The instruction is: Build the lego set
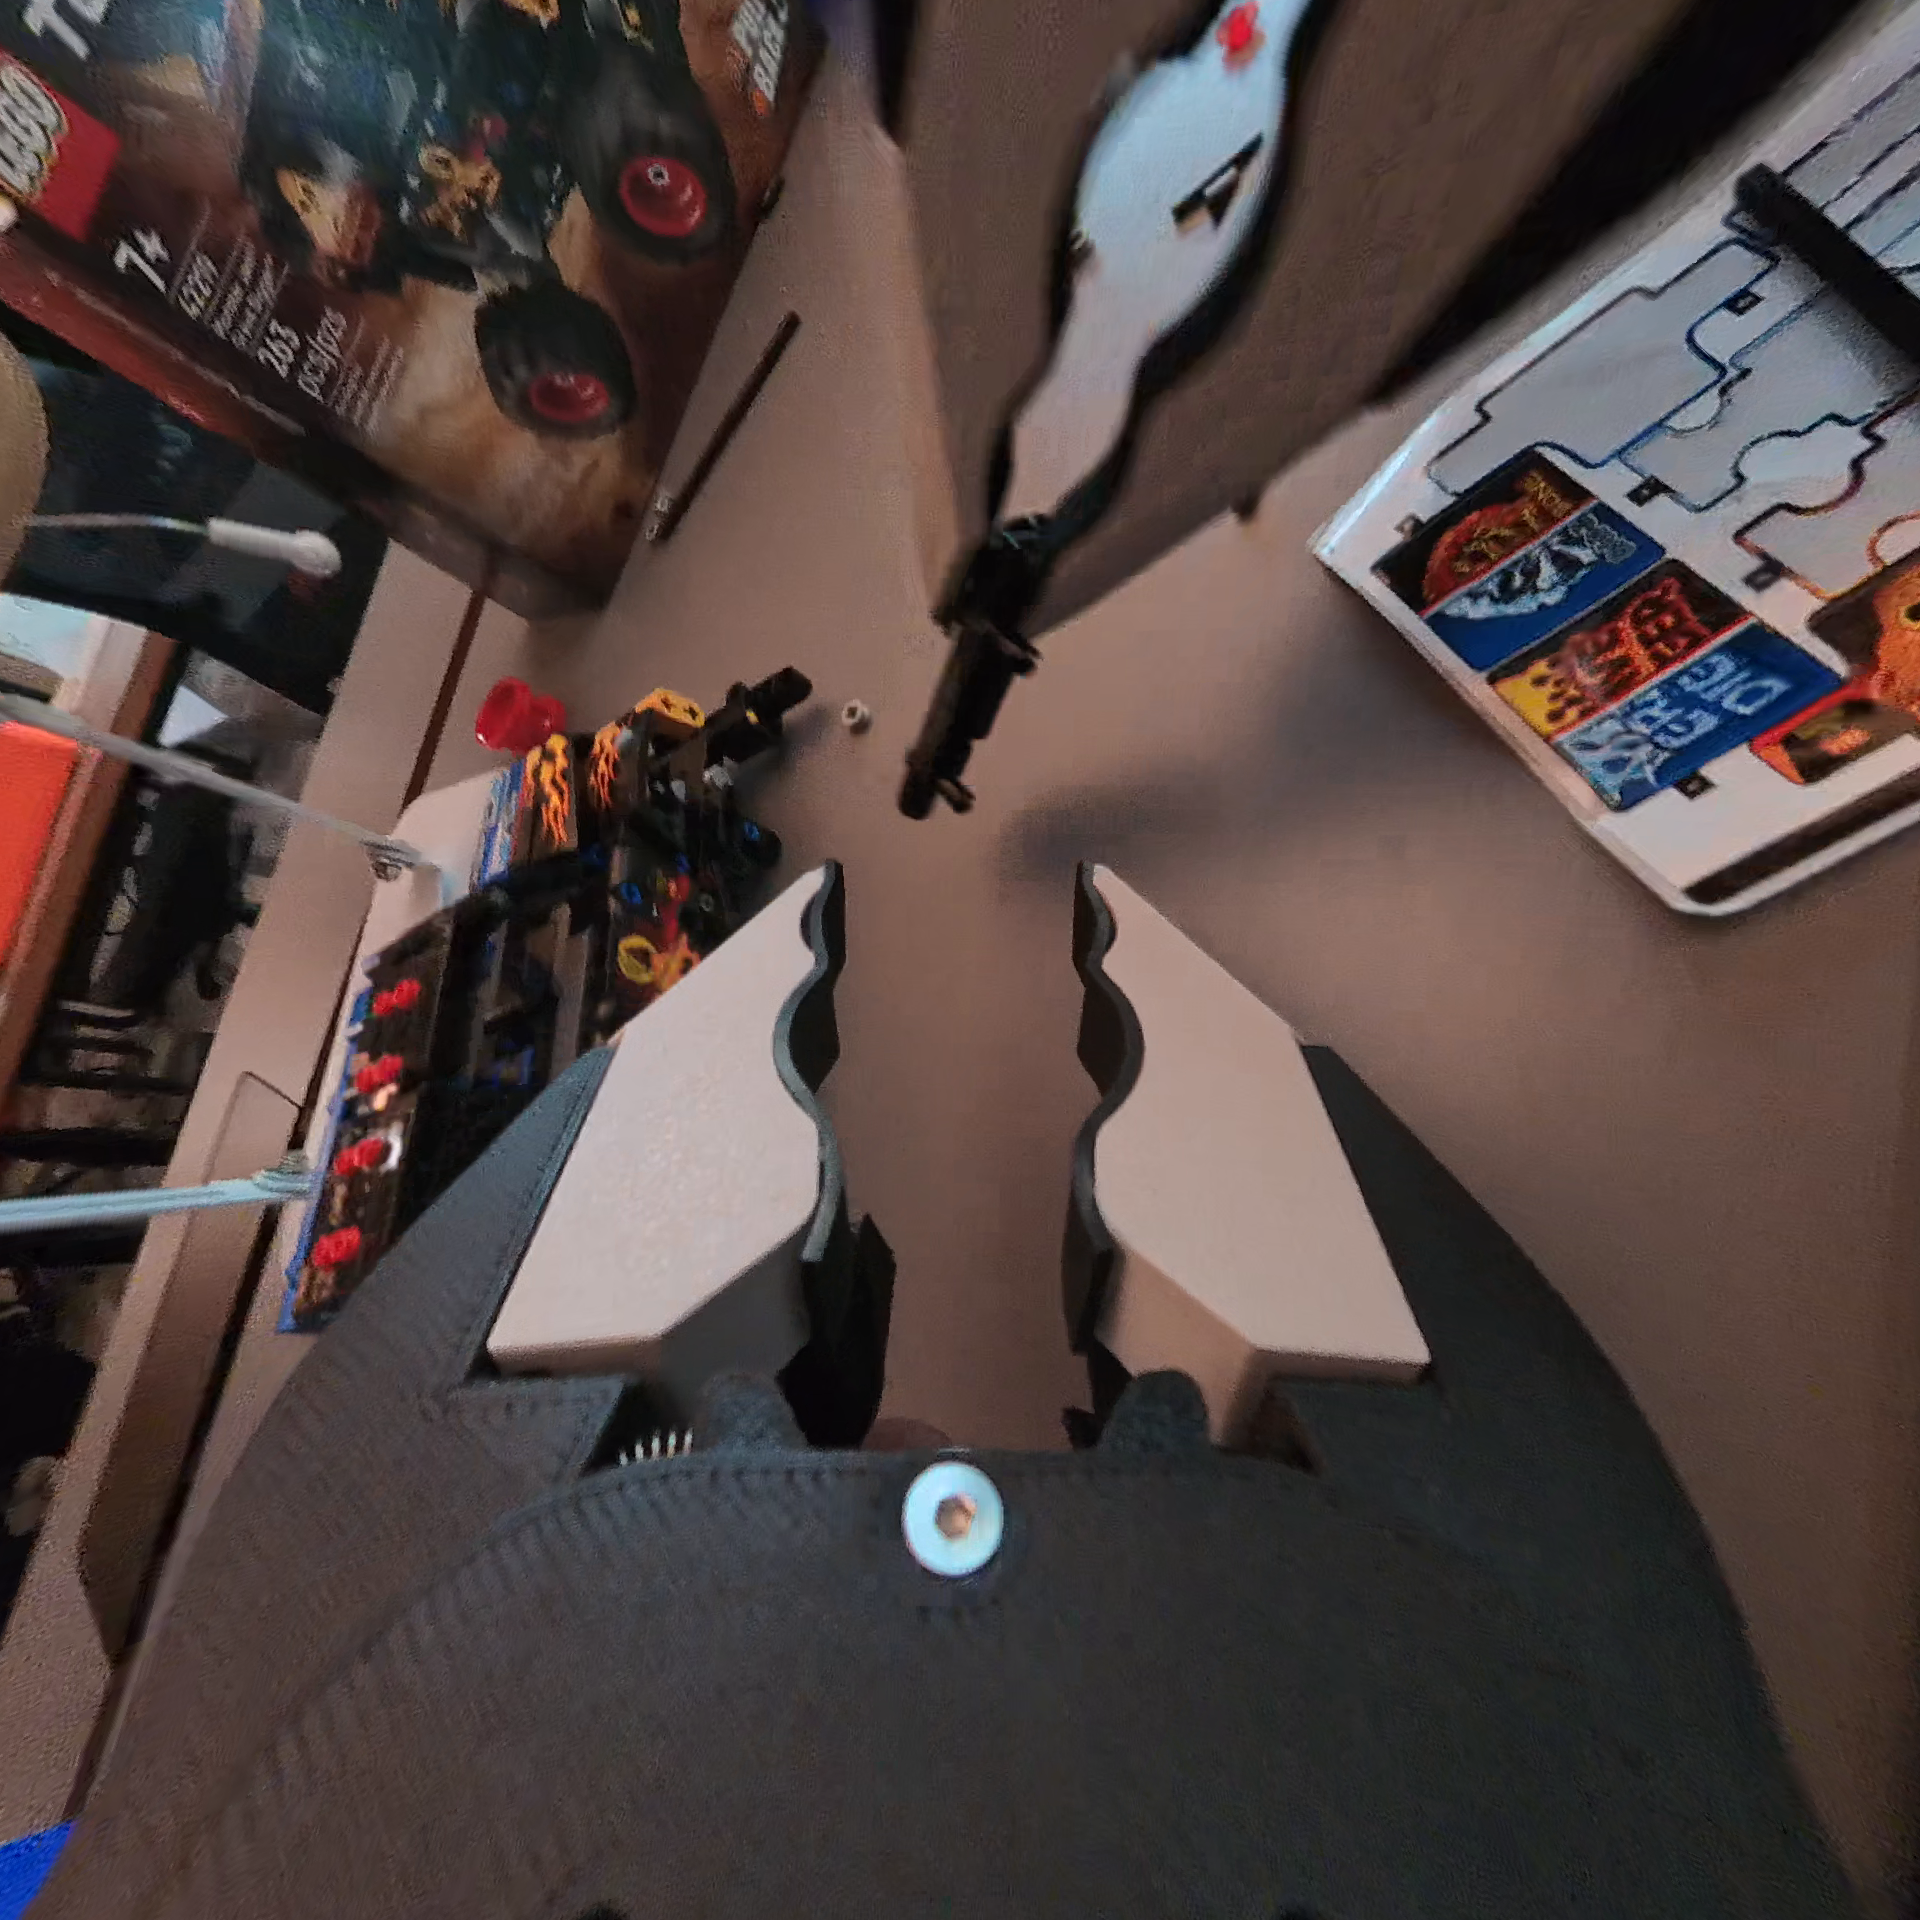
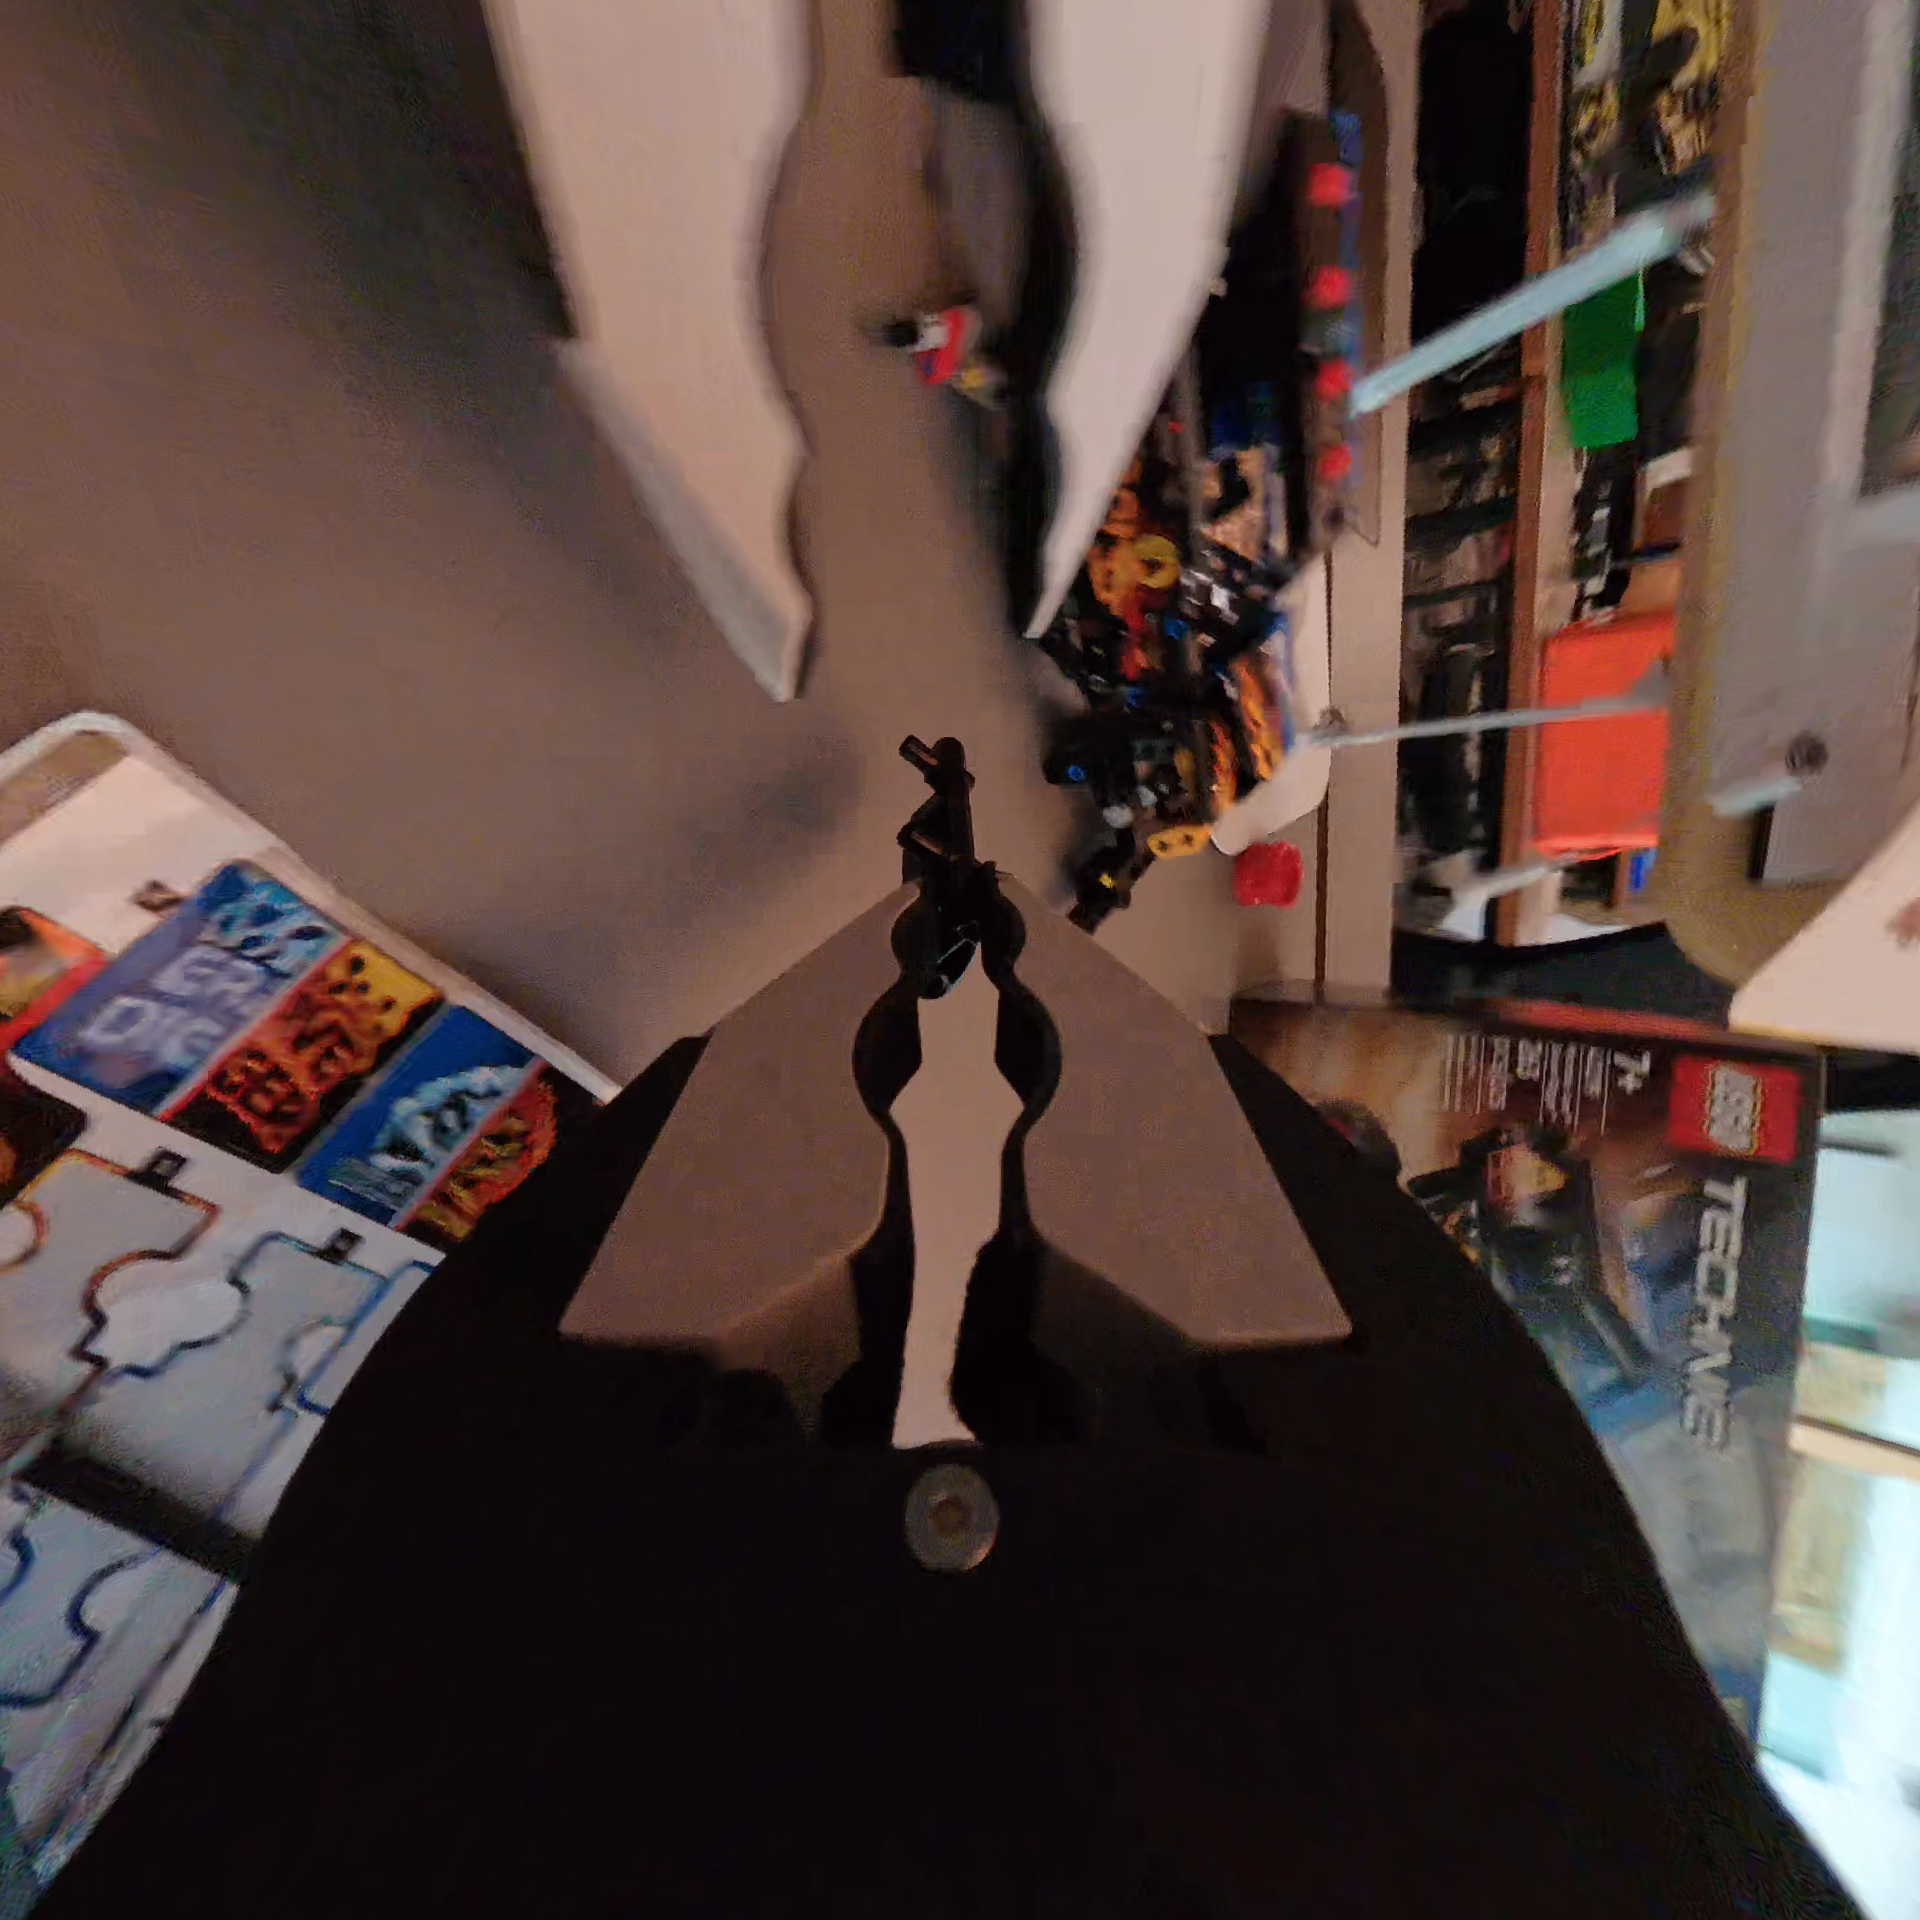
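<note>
Right gripper (image 2: 951, 935) pinched on black Technic sub-assembly (image 2: 940, 831), part jutting past tips, held above table for handover or fitting. Left gripper (image 1: 956, 904) spread wide, empty, facing part, likely to receive it. Partly built truck (image 1: 634, 831) on instruction booklet (image 1: 416, 1039) at left; sticker sheet (image 1: 1621, 623) nearby.

Dim, warm indoor light — the tabletop (image 1: 1299, 1039) reads brownish-pink. Strong fisheye bending toward every edge. Motion blur smears the far gripper at 12 o'clock in both views; a soft shadow sits near centre.
</note>
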`<state>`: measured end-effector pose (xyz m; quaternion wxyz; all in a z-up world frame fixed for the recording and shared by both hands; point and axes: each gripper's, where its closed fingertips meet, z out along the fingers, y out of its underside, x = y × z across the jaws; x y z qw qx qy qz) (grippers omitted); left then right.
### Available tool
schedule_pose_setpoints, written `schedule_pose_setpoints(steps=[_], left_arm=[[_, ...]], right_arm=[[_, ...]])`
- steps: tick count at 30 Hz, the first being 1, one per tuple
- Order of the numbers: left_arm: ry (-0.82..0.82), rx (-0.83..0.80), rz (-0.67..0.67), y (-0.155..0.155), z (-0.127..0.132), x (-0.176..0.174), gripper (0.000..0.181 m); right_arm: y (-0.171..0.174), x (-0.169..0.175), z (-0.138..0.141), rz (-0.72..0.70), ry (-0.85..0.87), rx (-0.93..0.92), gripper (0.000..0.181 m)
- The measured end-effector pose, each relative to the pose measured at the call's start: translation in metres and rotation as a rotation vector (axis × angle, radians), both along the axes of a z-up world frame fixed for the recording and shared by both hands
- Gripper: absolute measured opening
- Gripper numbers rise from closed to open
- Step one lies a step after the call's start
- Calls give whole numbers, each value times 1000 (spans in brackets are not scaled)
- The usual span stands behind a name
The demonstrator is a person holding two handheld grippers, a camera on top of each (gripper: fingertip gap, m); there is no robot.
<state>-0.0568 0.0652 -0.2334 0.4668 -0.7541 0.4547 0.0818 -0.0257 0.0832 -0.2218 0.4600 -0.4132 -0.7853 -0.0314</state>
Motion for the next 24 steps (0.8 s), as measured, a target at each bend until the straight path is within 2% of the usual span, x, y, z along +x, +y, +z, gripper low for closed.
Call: schedule_pose_setpoints(steps=[4,6,9,12,15,17,19,22,23,24], left_arm=[[3,-55,2,-9,-9,-7,43],[7,-81,-1,-11,-14,-8,42],[8,-115,-8,-13,-19,-8,43],[-49,-158,-25,-18,-19,-4,44],[-210,-242,-55,-28,-10,10,53],[-242,-277,-41,-30,-9,14,55],[-252,-315,-9,-29,-12,19,61],[-220,-342,14,-26,-20,26,63],[-178,-335,21,-23,-24,24,62],[-135,-335,5,-23,-28,23,52]], right_arm=[[-23,-6,-29,77,-93,91,13],[-32,-6,-37,103,-121,51,16],[-42,-4,-35,116,-112,-73,31],[-43,4,-18,94,-48,-272,31],[-25,27,0,22,-11,-384,28],[-18,46,7,-32,5,-527,26],[-17,65,3,-86,-32,-688,27],[-19,84,-12,-139,-84,-819,29],[-20,88,-18,-152,-106,-840,32],[-24,91,-26,-158,-136,-859,34]])
